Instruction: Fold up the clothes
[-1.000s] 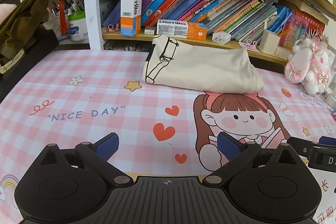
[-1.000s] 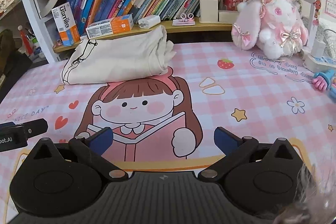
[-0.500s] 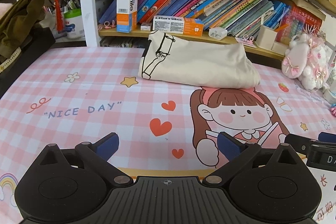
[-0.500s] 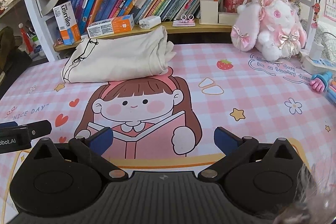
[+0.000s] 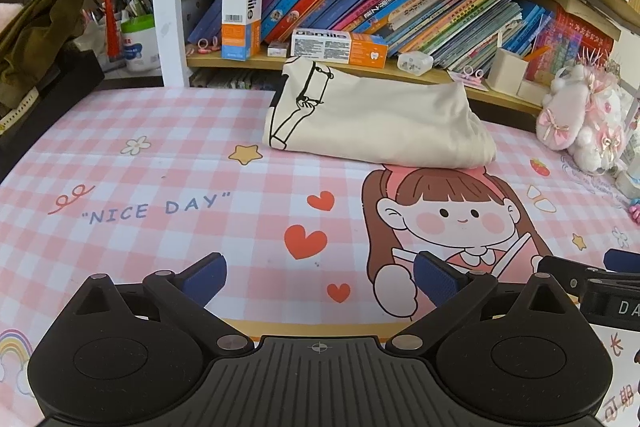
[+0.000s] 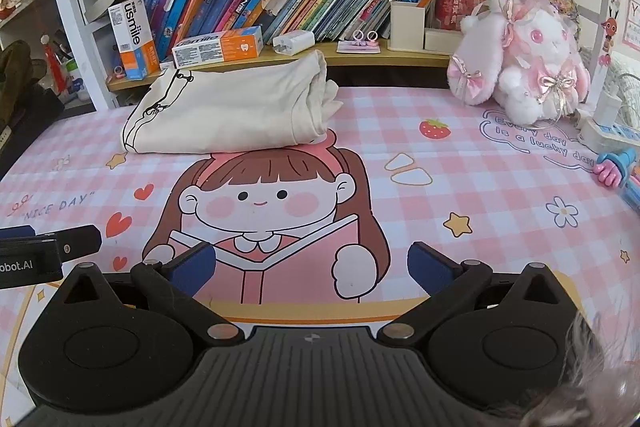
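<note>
A cream garment (image 5: 372, 119) with a black line drawing lies folded at the back of the pink checked mat (image 5: 160, 163), against the low shelf. The right wrist view shows the same garment (image 6: 228, 111) at upper left, its layered edges facing right. My left gripper (image 5: 320, 277) hangs open over the mat's near edge, well short of the garment, with nothing between its blue pads. My right gripper (image 6: 312, 269) is open too, empty, above the printed cartoon girl. Each gripper's tip shows at the edge of the other's view.
A wooden shelf (image 5: 360, 69) with leaning books and toothpaste boxes (image 5: 340, 45) runs behind the garment. A pink plush rabbit (image 6: 524, 63) sits at the back right by a power strip (image 6: 608, 135). An olive cloth (image 5: 36, 39) lies on a dark box at the left.
Both grippers have drawn back a little from the garment, which now sits slightly higher and farther in the views. The garment has not moved on the mat. Both stay open.
</note>
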### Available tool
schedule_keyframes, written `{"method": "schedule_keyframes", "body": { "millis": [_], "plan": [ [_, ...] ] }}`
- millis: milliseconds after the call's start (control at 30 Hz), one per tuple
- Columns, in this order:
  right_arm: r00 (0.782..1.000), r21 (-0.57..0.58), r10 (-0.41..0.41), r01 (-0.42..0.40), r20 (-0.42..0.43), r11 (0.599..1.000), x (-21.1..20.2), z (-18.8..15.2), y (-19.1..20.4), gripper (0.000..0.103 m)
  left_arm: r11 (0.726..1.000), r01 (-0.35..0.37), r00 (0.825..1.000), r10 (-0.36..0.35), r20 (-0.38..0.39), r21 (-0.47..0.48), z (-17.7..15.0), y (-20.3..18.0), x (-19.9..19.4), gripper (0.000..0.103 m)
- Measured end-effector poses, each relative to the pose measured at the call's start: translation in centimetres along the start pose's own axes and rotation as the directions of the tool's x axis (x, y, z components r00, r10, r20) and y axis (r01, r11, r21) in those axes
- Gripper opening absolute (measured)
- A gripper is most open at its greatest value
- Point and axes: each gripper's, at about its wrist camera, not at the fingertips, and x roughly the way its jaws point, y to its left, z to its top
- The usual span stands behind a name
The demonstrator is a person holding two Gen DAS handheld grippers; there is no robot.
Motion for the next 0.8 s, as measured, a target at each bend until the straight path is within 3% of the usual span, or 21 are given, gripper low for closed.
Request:
{"method": "schedule_keyframes", "body": {
  "millis": [800],
  "plan": [
    [1.000, 0.005, 0.006, -0.006, -0.012, 1.000, 0.46, -0.06, -0.13, 0.103, 1.000, 0.029, 1.000, -0.029, 0.005, 0.007, -0.21, -0.17, 0.16, 0.101]
  ]
}}
